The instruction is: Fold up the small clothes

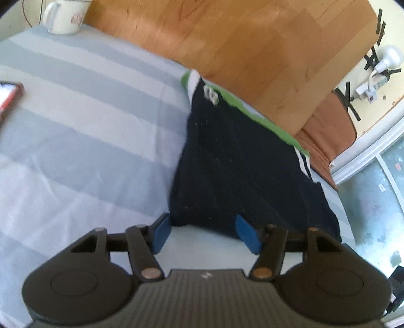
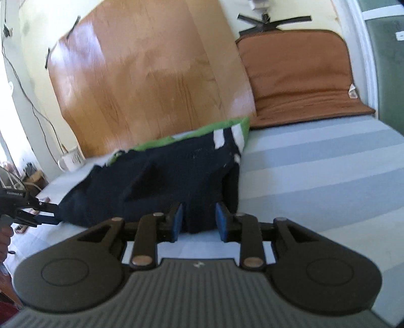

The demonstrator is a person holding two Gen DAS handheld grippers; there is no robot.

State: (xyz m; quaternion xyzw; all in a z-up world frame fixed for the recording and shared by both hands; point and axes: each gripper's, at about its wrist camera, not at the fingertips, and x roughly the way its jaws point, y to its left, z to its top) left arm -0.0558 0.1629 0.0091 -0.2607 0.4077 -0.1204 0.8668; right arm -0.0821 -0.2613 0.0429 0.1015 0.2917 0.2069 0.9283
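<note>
A small dark navy garment [image 1: 240, 161] with a green waistband and white stripes lies on the striped grey cloth, against the wooden board. It also shows in the right wrist view [image 2: 176, 176], rumpled with a raised fold. My left gripper [image 1: 202, 233] is open, its blue pads at the garment's near edge, one pad on each side of the left corner. My right gripper [image 2: 198, 222] is open, with the garment's near edge between its pads. The left gripper also shows in the right wrist view [image 2: 48, 214], at the garment's left corner.
A white mug [image 1: 64, 16] stands at the far left corner; it also shows in the right wrist view [image 2: 72, 159]. A phone [image 1: 8, 97] lies at the left edge. A wooden board [image 2: 151, 75] and a brown cushion [image 2: 300, 78] lean at the back.
</note>
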